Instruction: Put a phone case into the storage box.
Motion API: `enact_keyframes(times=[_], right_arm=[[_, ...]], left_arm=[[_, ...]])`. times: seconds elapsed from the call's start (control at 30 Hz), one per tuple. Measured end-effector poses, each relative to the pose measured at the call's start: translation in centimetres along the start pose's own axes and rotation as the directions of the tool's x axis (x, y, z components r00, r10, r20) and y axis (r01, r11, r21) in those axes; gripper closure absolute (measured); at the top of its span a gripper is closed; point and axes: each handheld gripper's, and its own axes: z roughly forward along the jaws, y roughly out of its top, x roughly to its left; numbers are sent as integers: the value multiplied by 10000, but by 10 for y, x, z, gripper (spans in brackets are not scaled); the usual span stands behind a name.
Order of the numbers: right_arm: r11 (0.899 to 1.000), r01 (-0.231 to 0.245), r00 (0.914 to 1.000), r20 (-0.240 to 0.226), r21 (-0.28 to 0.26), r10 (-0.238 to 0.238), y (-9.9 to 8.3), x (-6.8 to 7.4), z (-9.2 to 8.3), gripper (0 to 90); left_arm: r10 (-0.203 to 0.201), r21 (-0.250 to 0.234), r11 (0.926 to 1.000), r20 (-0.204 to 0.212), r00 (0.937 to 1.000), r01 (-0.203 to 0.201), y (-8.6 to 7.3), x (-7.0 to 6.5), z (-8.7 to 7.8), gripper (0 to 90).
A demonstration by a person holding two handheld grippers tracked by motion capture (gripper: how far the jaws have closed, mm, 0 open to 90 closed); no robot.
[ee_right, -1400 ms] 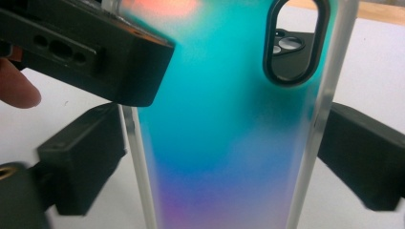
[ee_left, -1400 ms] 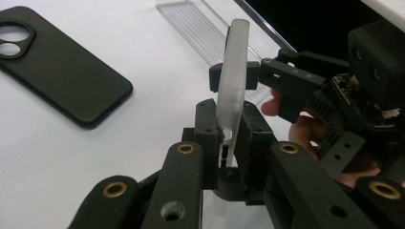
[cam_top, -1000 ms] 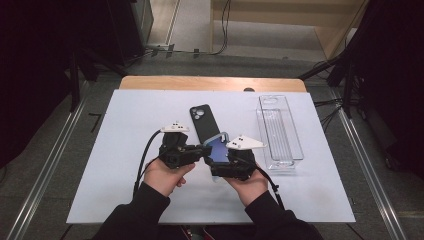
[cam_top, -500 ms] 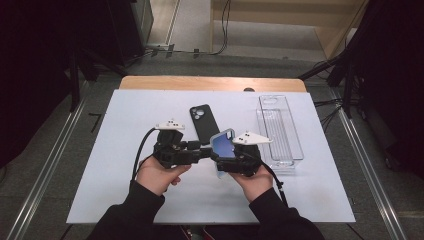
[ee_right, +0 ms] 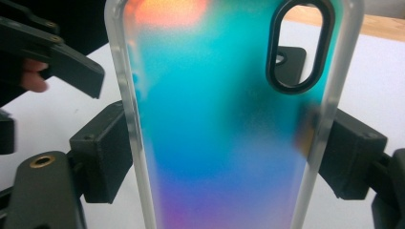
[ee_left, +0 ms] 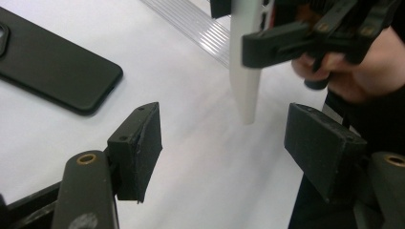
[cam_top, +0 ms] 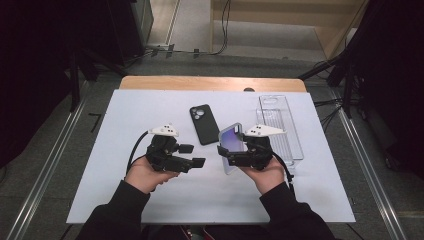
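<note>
white table (cam_top: 150,200), phone case (ee_right: 224,124) in right tongs (ee_right: 224,157)

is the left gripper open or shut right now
Open: the left gripper has just been opening, jaws apart with nothing between, beside the iridescent phone case.

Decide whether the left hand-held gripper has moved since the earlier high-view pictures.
Yes. The left hand-held gripper has drawn leftward, away from the flat black phone; its jaws have just been opening, nothing between them.
</note>
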Motion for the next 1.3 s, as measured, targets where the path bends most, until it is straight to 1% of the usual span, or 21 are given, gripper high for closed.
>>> enact_keyframes(times=[0.03,0.07,0.13,0.2,0.27,0.43,0.5,0.57,0.63,0.73,0.87,1.0,1.1,1.2,1.23,1.3], right_arm=[[10000,47,9998,-193,3,-47,1,-2,-1,152],[10000,51,9993,-373,18,-51,2,-3,-3,152],[9998,186,9985,-508,27,-184,5,-6,-6,152],[9996,287,9978,-592,-34,-288,7,-9,-10,152],[9993,360,9966,-740,-50,-363,8,-12,-13,152],[9979,643,9914,-1141,42,-634,12,-17,-20,152],[9972,750,9879,-1364,53,-736,14,-18,-22,152],[9967,814,9856,-1492,70,-794,14,-19,-24,152],[9951,986,9843,-1480,91,-961,14,-21,-25,152],[9944,1054,9812,-1638,121,-1020,14,-24,-26,152],[9919,1262,9769,-1762,172,-1212,16,-27,-29,153],[9911,1328,9747,-1827,116,-1285,18,-30,-33,153],[9918,1274,9752,-1831,57,-1242,20,-35,-37,153],[9932,1160,9781,-1738,-24,-1147,23,-41,-42,152],[9936,1124,9787,-1721,-58,-1117,23,-43,-44,153],[9942,1074,9799,-1679,-102,-1076,25,-47,-48,152]], left_arm=[[44,65,10000,25,10000,-44,-2,1,0,294],[105,103,9999,164,9998,-106,-3,3,0,294],[356,158,9992,348,9988,-362,-7,5,-1,293],[668,52,9977,323,9972,-670,-11,7,-1,293],[864,91,9962,352,9956,-868,-14,8,-1,293],[1162,203,9930,228,9930,-1167,-25,12,1,293],[1222,252,9921,325,9920,-1230,-28,13,1,293],[1315,246,9909,384,9906,-1325,-31,15,0,293],[1375,291,9899,446,9895,-1388,-33,16,0,293],[1423,416,9886,500,9886,-1444,-38,18,-1,293],[1465,560,9872,506,9879,-1492,-45,20,-1,293],[1399,568,9881,516,9888,-1428,-51,21,-5,293],[1310,542,9896,487,9902,-1336,-55,23,-9,293],[1181,510,9914,414,9921,-1201,-58,24,-12,293],[1129,489,9922,333,9930,-1145,-59,24,-14,293],[1026,429,9937,319,9942,-1039,-61,25,-16,293]])
